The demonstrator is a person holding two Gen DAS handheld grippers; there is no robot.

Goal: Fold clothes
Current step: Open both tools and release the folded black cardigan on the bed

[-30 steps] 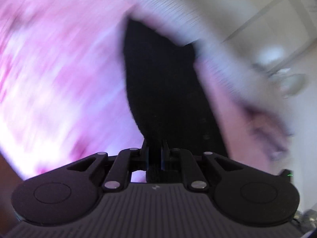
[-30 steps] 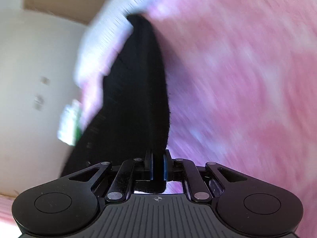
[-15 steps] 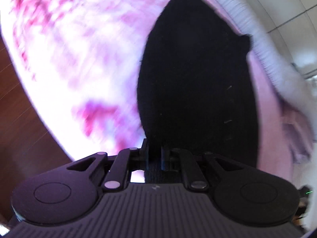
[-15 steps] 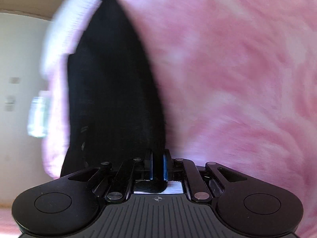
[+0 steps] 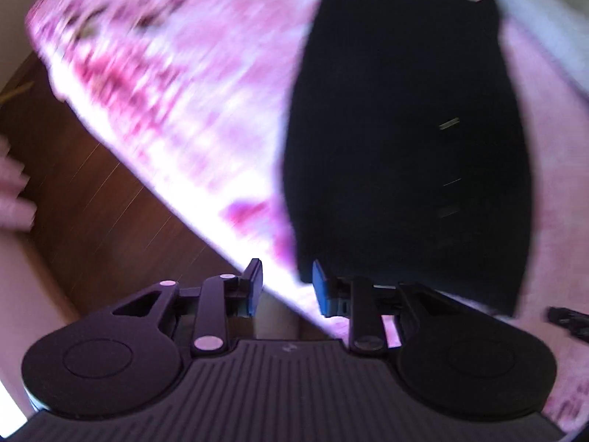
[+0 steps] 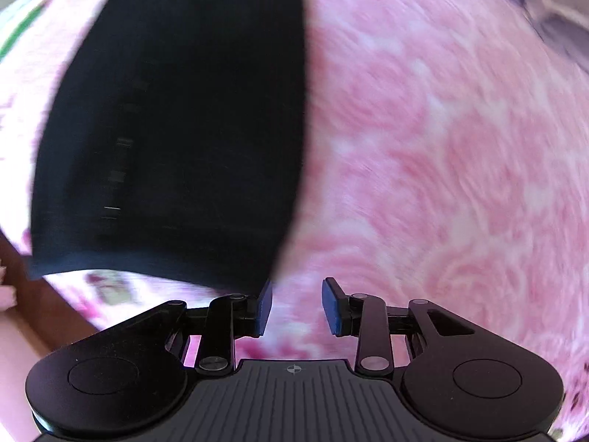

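Both our left gripper [image 5: 286, 287] and right gripper [image 6: 296, 307] are opening empty, so the black garment [image 6: 176, 118] may slump unevenly.

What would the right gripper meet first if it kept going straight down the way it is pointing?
Probably the pink bed cover. The right gripper has its jaws opening with nothing between them, and the black garment lies just left of its line. Depth is unclear.

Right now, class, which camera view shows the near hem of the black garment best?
The right wrist view: the black garment lies on the pink bedspread with its near hem running clear across the frame. In the left wrist view the black garment shows too, but the claw's body covers part of that hem.
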